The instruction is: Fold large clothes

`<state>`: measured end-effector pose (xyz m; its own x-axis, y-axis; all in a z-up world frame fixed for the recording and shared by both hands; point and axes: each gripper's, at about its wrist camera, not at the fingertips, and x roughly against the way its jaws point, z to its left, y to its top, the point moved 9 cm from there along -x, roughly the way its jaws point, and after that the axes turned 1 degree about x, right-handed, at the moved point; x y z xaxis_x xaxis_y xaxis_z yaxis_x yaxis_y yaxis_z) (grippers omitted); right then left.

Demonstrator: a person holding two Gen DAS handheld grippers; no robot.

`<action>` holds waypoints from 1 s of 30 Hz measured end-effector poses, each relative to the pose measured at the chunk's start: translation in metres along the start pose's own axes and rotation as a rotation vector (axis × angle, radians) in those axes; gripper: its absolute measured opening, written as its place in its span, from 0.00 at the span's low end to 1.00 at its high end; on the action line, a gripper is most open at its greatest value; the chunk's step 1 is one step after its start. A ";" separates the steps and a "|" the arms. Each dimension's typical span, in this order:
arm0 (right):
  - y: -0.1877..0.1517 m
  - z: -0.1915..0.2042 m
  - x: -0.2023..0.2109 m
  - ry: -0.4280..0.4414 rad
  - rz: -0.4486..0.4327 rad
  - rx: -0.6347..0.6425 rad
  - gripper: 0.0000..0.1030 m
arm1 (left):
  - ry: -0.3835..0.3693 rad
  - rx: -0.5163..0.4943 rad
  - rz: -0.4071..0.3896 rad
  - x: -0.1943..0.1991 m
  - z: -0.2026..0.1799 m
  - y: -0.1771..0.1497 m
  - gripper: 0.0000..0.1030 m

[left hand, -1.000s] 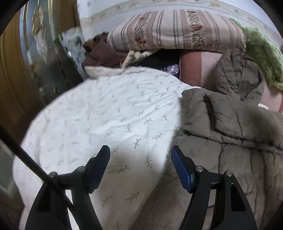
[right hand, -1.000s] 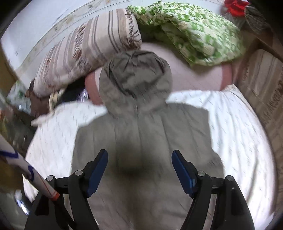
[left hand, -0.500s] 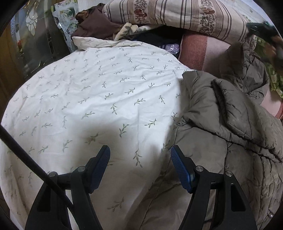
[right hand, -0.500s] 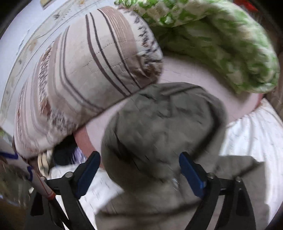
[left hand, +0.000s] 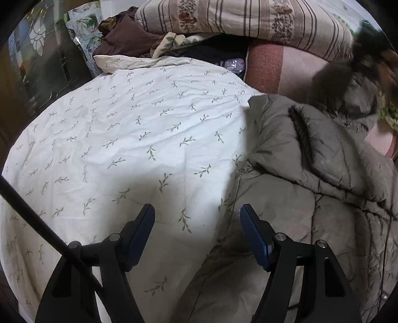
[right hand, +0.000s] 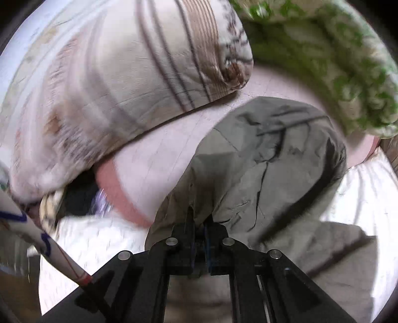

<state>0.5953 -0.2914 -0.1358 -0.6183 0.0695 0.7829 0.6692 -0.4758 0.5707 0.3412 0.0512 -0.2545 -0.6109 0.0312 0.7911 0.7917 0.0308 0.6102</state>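
A large olive-grey padded coat lies on the bed, its left sleeve folded across its body. In the right wrist view its hood rests against a pink bolster. My right gripper is shut on the hood's lower edge, with the cloth pinched between the pads. It also shows as a dark blur at the far right of the left wrist view. My left gripper hangs open above the coat's left edge where it meets the sheet, with nothing between its fingers.
A white sheet with a leaf print covers the bed. At its head lie a striped pillow, a pink bolster, a green patterned quilt and dark clothes. A dark cabinet stands at the left.
My right gripper moved forward from the coat's back up to the hood and shut on its edge. The left gripper sank a little and stayed open.
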 end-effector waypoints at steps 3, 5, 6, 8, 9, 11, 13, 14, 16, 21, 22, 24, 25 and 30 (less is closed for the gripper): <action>-0.035 -0.002 0.050 0.004 0.004 0.072 0.06 | -0.008 0.026 -0.010 0.007 0.005 0.002 0.68; -0.070 -0.005 0.090 0.026 0.008 0.115 0.06 | -0.019 0.042 -0.013 0.011 0.009 0.003 0.68; -0.088 -0.008 0.106 0.030 0.013 0.133 0.06 | -0.023 0.050 -0.012 0.013 0.012 0.003 0.68; -0.125 -0.012 0.131 0.041 0.028 0.154 0.06 | -0.036 0.066 -0.009 0.016 0.015 0.002 0.68; -0.146 -0.017 0.142 0.046 0.038 0.158 0.06 | -0.041 0.079 -0.008 0.018 0.018 0.002 0.68; -0.195 -0.025 0.158 0.063 0.071 0.163 0.06 | -0.046 0.098 -0.009 0.021 0.023 0.001 0.68; -0.234 -0.034 0.157 0.074 0.111 0.149 0.06 | -0.047 0.117 -0.011 0.023 0.028 0.001 0.68; -0.253 -0.038 0.147 0.072 0.140 0.136 0.06 | -0.044 0.125 -0.012 0.023 0.031 0.001 0.68; -0.272 -0.050 0.116 0.064 0.188 0.082 0.05 | -0.034 0.138 -0.009 0.022 0.036 0.002 0.68; -0.295 -0.065 0.038 0.008 0.274 0.002 0.01 | -0.014 0.151 -0.017 0.022 0.042 0.006 0.68; -0.300 -0.066 0.025 -0.004 0.292 0.006 0.01 | -0.002 0.146 -0.020 0.021 0.043 0.006 0.68; -0.302 -0.068 0.016 -0.028 0.283 0.013 0.01 | -0.001 0.142 -0.011 0.019 0.043 0.006 0.68; -0.301 -0.068 0.020 -0.031 0.270 0.013 0.02 | -0.006 0.143 -0.006 0.019 0.043 0.006 0.68; -0.295 -0.058 0.076 -0.012 0.227 0.154 0.27 | -0.027 0.141 -0.022 0.026 0.040 0.008 0.68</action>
<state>0.3271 -0.1971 -0.2588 -0.4409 -0.0134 0.8975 0.8456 -0.3417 0.4102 0.3315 0.0927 -0.2304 -0.6296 0.0559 0.7749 0.7706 0.1718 0.6138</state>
